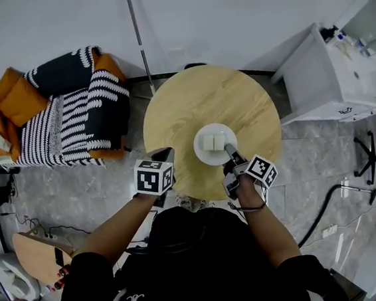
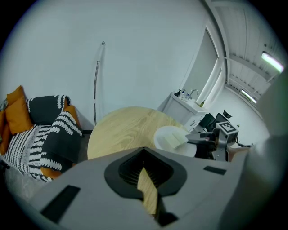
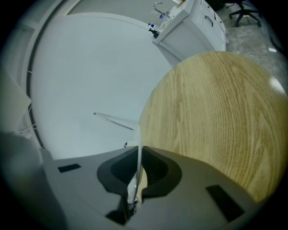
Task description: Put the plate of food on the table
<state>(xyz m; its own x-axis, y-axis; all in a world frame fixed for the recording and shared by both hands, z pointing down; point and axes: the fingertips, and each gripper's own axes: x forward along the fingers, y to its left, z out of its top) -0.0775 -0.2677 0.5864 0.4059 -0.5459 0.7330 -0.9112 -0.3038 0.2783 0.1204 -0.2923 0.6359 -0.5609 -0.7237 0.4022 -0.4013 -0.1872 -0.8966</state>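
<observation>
A white plate (image 1: 205, 156) with pale blocks of food (image 1: 212, 141) is over the near part of the round wooden table (image 1: 190, 106); I cannot tell whether it rests on the wood. My right gripper (image 1: 230, 152) is shut on the plate's near right rim. In the right gripper view the rim (image 3: 138, 143) runs edge-on between the jaws, beside the table (image 3: 220, 108). My left gripper (image 1: 162, 154) hovers at the table's near left edge, shut and holding nothing. The left gripper view shows the plate (image 2: 168, 134) and the right gripper (image 2: 193, 140) off to its right.
An armchair (image 1: 64, 113) with orange and black-and-white striped cushions stands left of the table. A white cabinet (image 1: 331, 78) with bottles on top is at the right, an office chair (image 1: 375, 153) beyond it. A thin metal rod (image 1: 139, 38) leans on the wall.
</observation>
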